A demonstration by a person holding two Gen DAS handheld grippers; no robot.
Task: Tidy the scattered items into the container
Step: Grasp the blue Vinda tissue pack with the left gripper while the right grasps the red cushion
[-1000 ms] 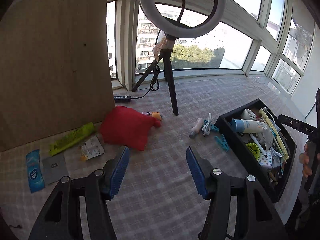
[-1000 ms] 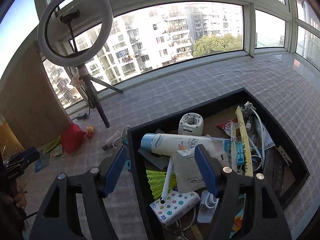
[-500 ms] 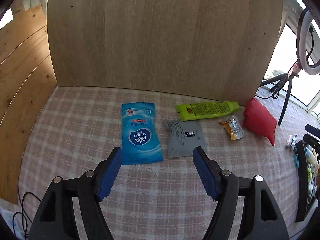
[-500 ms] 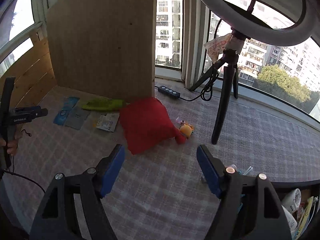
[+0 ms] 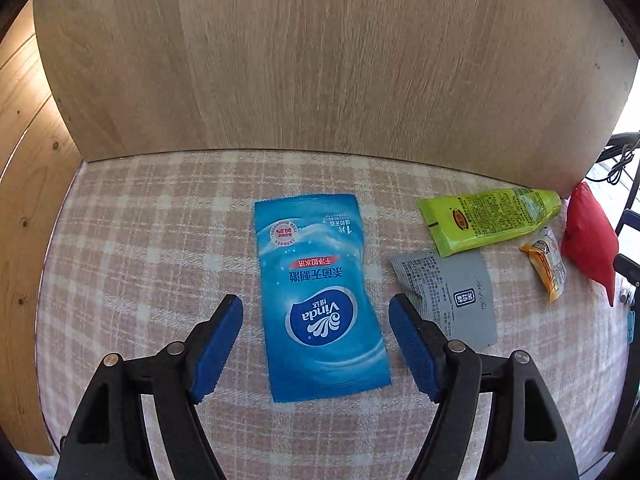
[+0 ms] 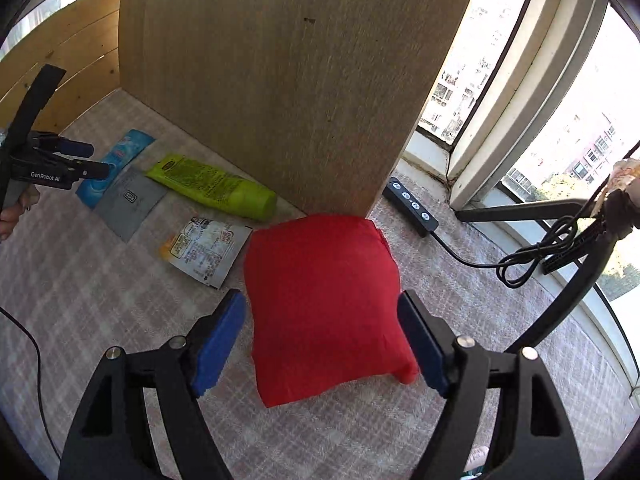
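A blue Vinda wipes packet [image 5: 320, 296] lies flat on the checked cloth, and my left gripper [image 5: 316, 340] stands open astride its lower half, one blue pad on each side. Right of it lie a grey sachet [image 5: 452, 296], a green tube [image 5: 488, 216] and a small yellow sachet [image 5: 546, 264]. In the right wrist view a red pouch [image 6: 324, 304] sits between the open fingers of my right gripper [image 6: 322, 340]. The same packet [image 6: 116, 160], grey sachet [image 6: 128, 204], tube [image 6: 212, 188] and a white-yellow sachet [image 6: 204, 252] lie to its left. The container is out of view.
An upright wooden board [image 5: 320, 60] stands right behind the items, with a wooden wall [image 5: 28, 160] at the left. A black power strip [image 6: 410, 200] with its cable and a tripod leg [image 6: 560, 304] lie to the right by the window. A hand [image 6: 10, 216] holds the left gripper.
Both grippers swung away from the black container. The left one closed in over the blue packet; the right one moved up to the red pouch. Both stayed open.
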